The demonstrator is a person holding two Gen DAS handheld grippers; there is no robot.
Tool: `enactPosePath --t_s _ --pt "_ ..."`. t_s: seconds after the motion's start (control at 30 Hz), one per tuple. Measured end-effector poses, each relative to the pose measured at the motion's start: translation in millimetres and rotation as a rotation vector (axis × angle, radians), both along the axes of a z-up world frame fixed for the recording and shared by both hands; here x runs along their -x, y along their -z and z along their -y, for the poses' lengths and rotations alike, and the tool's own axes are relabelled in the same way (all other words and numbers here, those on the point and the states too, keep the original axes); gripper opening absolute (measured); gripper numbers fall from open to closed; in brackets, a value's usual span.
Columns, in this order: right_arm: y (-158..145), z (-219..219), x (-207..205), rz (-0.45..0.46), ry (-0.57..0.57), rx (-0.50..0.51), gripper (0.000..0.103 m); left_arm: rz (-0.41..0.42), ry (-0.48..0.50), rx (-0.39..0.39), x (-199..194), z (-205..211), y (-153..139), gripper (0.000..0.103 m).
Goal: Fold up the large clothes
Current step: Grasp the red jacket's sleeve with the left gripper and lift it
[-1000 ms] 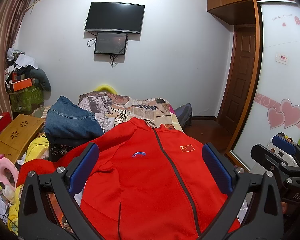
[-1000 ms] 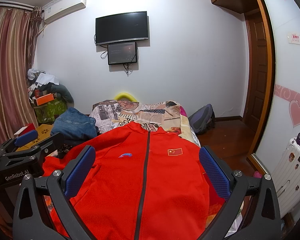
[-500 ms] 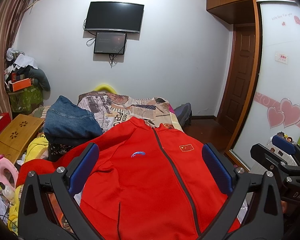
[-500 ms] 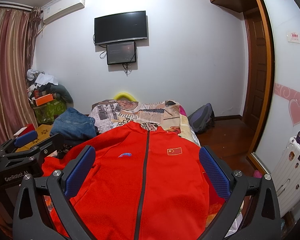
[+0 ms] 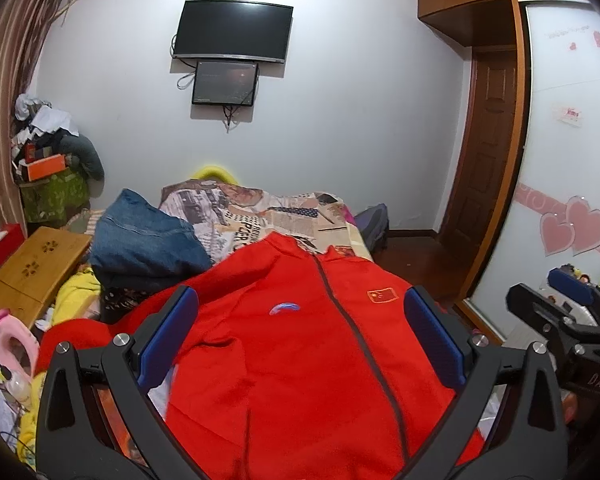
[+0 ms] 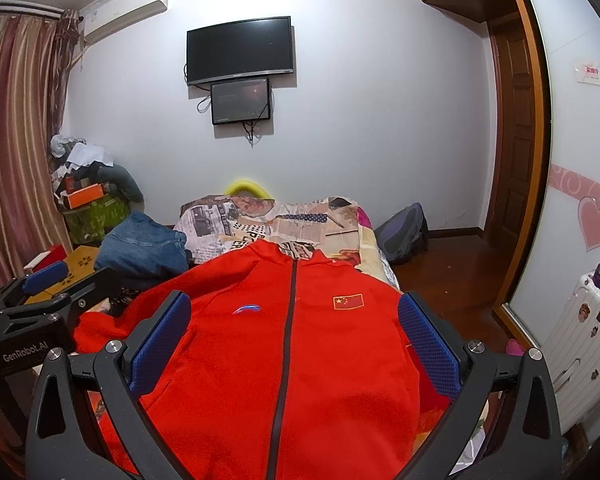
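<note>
A red zip-up jacket (image 5: 300, 344) lies spread face up on the bed, collar toward the far wall, zipper closed; it also shows in the right wrist view (image 6: 284, 352). One sleeve runs off to the left. My left gripper (image 5: 300, 344) is open and empty, held above the jacket's lower body. My right gripper (image 6: 294, 346) is open and empty, also above the jacket. The right gripper shows at the right edge of the left wrist view (image 5: 568, 320); the left gripper shows at the left edge of the right wrist view (image 6: 40, 304).
A printed bedspread (image 6: 268, 220) covers the bed's far half. Folded blue jeans (image 5: 148, 240) sit left of the jacket. A wooden lap table (image 5: 32, 268) and clutter lie at the left. A backpack (image 6: 404, 232), a door and a wardrobe are at the right.
</note>
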State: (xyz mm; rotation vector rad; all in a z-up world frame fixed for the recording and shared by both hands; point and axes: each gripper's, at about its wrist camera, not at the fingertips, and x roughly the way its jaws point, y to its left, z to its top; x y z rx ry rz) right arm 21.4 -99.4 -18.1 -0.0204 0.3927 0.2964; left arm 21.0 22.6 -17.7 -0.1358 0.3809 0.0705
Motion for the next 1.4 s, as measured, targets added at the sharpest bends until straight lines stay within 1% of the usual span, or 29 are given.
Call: enactPosePath --t_s 0.1,0.23,0.33,0.43,0.57,0.67,0.77,0.87,0.93,1.0,1.03,1.07,1.1,1.13,1.17,1.2,1.3,1.37,1.4 --pt "2.5 -1.3 -4.1 -0.009 0.002 0.005 0.103 0.005 -0.049 -0.019 -4.0 -14.2 1.1 0.103" --pt "8.0 -5.0 -15.5 -0.028 0.013 0.031 0.103 -0.002 -0.124 -0.003 -10.9 -47.1 4.4 0.103" --pt "11.7 -6.8 -23.6 -0.042 0.027 0.048 0.103 -0.009 -0.219 0.001 -14.3 -79.0 9.6 0.103" --pt "18.5 -8.4 -34.4 -0.064 0.052 0.065 0.103 -0.037 -0.315 0.009 -19.0 -116.7 19.9 0.103" --pt "33.1 -9.4 -57.6 -0.123 0.099 0.093 0.103 -0.102 -0.453 0.046 -21.0 -176.3 46.2 0.103" --pt "42.2 -9.4 -72.3 -0.156 0.131 0.112 0.103 -0.176 -0.548 0.121 -19.7 -226.9 74.9 0.103" --pt "51.2 -12.4 -87.7 -0.193 0.157 0.141 0.103 -0.259 -0.662 0.185 -16.0 -273.2 111.0 0.103" --pt "60.2 -16.2 -101.2 -0.239 0.168 0.147 0.103 -0.331 -0.742 0.246 -8.6 -312.0 146.7 0.103" --pt "64.3 -18.3 -107.0 -0.27 0.163 0.132 0.103 -0.372 -0.774 0.289 -4.7 -334.0 170.7 0.1" --pt "68.6 -20.7 -112.6 -0.303 0.152 0.108 0.103 -0.411 -0.787 0.357 -2.6 -352.3 194.0 0.09" --pt "69.9 -22.7 -114.8 -0.314 0.148 0.101 0.103 -0.425 -0.787 0.404 0.5 -361.0 203.8 0.089" --pt "73.3 -24.5 -117.3 -0.338 0.14 0.088 0.103 -0.434 -0.786 0.459 2.7 -370.4 215.0 0.084" --pt "75.9 -26.4 -119.9 -0.352 0.136 0.082 0.103 -0.437 -0.781 0.518 4.5 -380.0 227.5 0.078" --pt "78.4 -28.3 -121.8 -0.364 0.129 0.08 0.103 -0.441 -0.773 0.581 6.4 -388.4 239.8 0.075" --pt "80.4 -31.4 -123.2 -0.372 0.125 0.08 0.103 -0.447 -0.766 0.622 8.8 -392.4 245.6 0.067" --pt "82.7 -34.6 -124.5 -0.383 0.119 0.085 0.103 -0.447 -0.754 0.66 9.3 -396.2 253.1 0.064" --pt "88.3 -40.3 -130.8 -0.399 0.106 0.099 0.103 -0.431 -0.723 0.762 10.0 -404.2 270.9 0.063" --pt "91.0 -43.7 -135.5 -0.408 0.096 0.104 0.103 -0.422 -0.719 0.804 9.5 -410.0 277.9 0.063" --pt "92.0 -45.3 -136.9 -0.412 0.093 0.107 0.103 -0.414 -0.72 0.812 9.2 -413.7 280.0 0.063"
